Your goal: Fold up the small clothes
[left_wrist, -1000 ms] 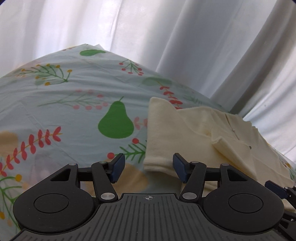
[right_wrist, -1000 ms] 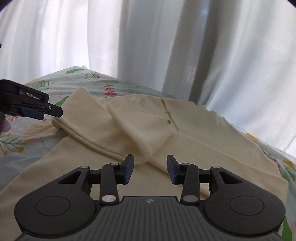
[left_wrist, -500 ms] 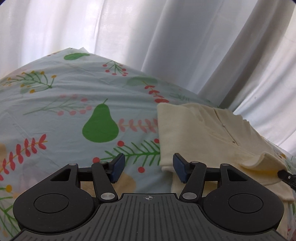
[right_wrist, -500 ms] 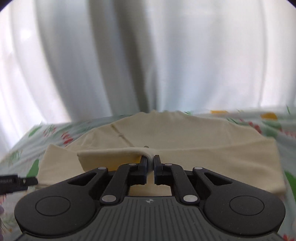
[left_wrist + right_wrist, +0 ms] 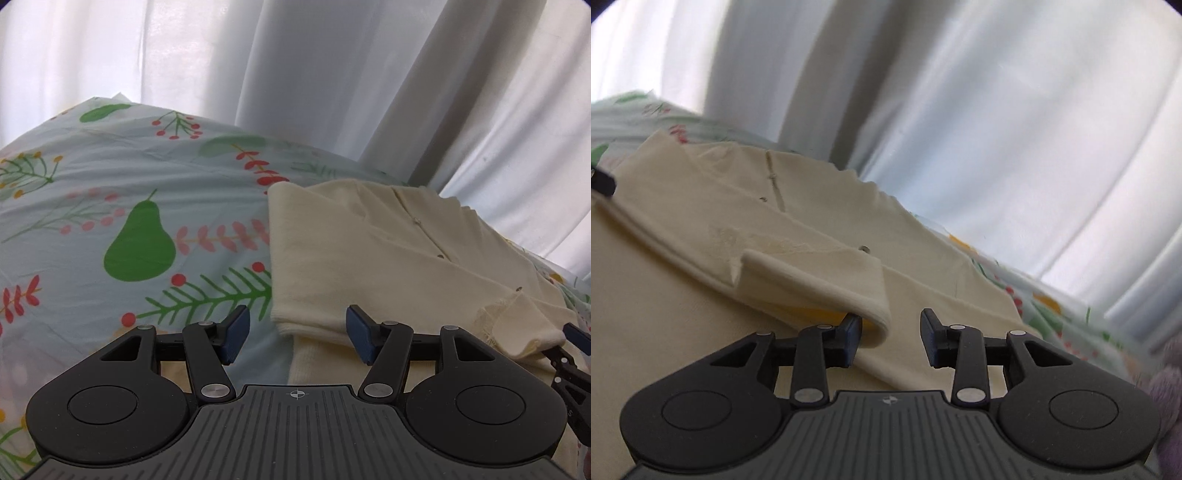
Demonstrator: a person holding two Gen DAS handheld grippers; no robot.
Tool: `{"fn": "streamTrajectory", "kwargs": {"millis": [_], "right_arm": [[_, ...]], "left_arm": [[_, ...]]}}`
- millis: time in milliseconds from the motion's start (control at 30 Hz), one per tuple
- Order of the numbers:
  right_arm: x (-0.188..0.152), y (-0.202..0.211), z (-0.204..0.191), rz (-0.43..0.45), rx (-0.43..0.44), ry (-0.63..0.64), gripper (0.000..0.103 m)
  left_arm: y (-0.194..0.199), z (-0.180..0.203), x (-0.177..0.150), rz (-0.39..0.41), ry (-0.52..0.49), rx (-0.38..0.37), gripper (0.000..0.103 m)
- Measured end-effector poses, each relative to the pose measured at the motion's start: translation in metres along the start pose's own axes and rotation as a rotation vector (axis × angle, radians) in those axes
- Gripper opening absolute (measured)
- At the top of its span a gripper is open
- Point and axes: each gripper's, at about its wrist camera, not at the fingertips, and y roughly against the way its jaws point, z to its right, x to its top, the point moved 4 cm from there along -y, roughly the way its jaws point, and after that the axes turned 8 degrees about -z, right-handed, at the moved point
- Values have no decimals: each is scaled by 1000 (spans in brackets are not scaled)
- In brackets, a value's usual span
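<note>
White curtains [image 5: 295, 74] back a printed bedsheet [image 5: 110, 177]; the cream shirt [image 5: 351, 251] lies ahead of the parted left gripper [image 5: 295, 334]. Right gripper [image 5: 891, 338], jaws just reopening, straddles its folded sleeve [image 5: 820, 280] unclamped.

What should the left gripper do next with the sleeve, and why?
Probably ease forward and close on the sleeve cuff. The left gripper is open with the cuff edge lying between its fingers, untouched. The right gripper has just been opening; its sleeve end sits beside one pad, not clamped, so that side looks laid over the shirt already.
</note>
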Motion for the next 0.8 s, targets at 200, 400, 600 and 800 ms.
{"fn": "streamTrajectory", "kwargs": {"millis": [200,400,600,800], "right_arm": [[9,3,-28,101,11,161,11],[21,1,38,85,100,-343,6],[-38,-24,116,-99,242,-914,23],[-57,-37,127,-143,316,-1033,32]], "left_arm": [[-4,-2,0,-17,-1,11,63],[-7,-1,0,-19,-13,18,64],[-11,-1,-2,-26,-7,13,64],[-12,0,-2,-33,-11,14,64]]}}
